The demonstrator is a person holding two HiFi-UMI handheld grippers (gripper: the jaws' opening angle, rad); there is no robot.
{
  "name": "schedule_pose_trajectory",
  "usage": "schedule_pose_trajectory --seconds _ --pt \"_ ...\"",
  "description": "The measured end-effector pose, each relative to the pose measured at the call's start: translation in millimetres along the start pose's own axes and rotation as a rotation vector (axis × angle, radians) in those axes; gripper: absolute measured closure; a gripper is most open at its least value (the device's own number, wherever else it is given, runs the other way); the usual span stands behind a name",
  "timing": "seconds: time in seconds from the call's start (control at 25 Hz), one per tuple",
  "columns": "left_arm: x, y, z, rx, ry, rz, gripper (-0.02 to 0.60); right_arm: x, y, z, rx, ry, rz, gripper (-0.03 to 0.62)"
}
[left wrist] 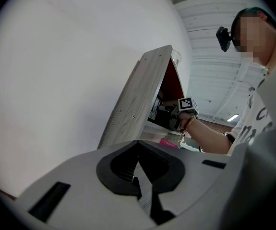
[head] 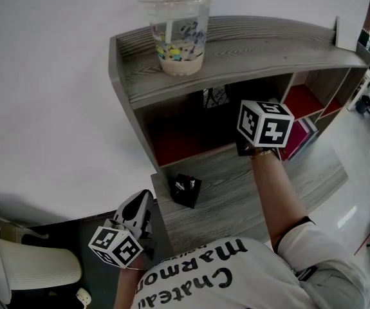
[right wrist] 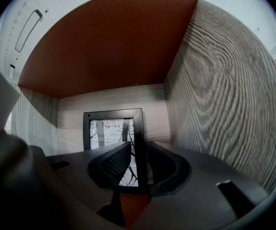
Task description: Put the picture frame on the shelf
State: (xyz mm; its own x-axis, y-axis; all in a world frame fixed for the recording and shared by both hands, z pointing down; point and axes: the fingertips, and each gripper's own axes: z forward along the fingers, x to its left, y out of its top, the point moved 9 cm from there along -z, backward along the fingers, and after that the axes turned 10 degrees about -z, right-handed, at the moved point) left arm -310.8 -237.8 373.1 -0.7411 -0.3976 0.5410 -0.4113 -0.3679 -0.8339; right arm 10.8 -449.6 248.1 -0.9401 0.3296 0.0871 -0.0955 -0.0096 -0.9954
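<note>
The picture frame (right wrist: 111, 128) is black with a black-and-white branch print. It stands upright in a shelf compartment with a red ceiling, close to the back wall. My right gripper (right wrist: 138, 153) is shut on the frame's right edge. In the head view the frame (head: 215, 97) shows dimly inside the upper left compartment of the grey wooden shelf (head: 249, 40). The right gripper (head: 249, 143) reaches in there under its marker cube. My left gripper (head: 139, 206) hangs low beside the shelf's left side, shut and empty (left wrist: 138, 183).
A plastic cup (head: 179, 34) with a drink stands on the shelf's top. A small black box (head: 186, 188) sits on the lower wooden board. Pink books (head: 298, 137) fill a right-hand compartment. A white chair (head: 37, 266) is at the lower left, near a white wall.
</note>
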Motion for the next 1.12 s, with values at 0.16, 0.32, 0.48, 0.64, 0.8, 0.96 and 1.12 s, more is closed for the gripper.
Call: schedule_pose_trajectory --seconds 0.16,0.32,0.48,0.64,0.8,0.96,1.12 --pt "1.3 0.1 -1.0 -0.001 -0.001 -0.002 0.565 0.5 1.2 0.2 0.003 -0.003 -0.005 0.471" --pt "2.2 0.3 -1.3 -0.002 -0.002 -0.004 0.565 0.8 2.5 0.1 0.005 -0.007 -0.01 0.471" --pt "3.1 -0.2 -0.6 -0.003 -0.007 -0.004 0.565 0.5 2.6 0.3 0.005 -0.007 -0.012 0.471" --pt "2.6 0.1 -0.4 -0.005 -0.009 -0.004 0.565 0.5 3.2 2.6 0.007 -0.006 -0.013 0.47" --pt "2.7 2.4 -1.2 -0.008 -0.001 -0.006 0.565 0.9 5.0 4.2 0.014 -0.008 -0.019 0.478" --pt "3.6 1.4 0.2 -0.006 -0.007 -0.009 0.565 0.3 6.5 5.0 0.023 -0.009 -0.028 0.48" --pt "5.0 2.3 2.4 -0.008 -0.016 -0.007 0.565 1.0 10.0 2.2 0.01 -0.01 -0.03 0.501"
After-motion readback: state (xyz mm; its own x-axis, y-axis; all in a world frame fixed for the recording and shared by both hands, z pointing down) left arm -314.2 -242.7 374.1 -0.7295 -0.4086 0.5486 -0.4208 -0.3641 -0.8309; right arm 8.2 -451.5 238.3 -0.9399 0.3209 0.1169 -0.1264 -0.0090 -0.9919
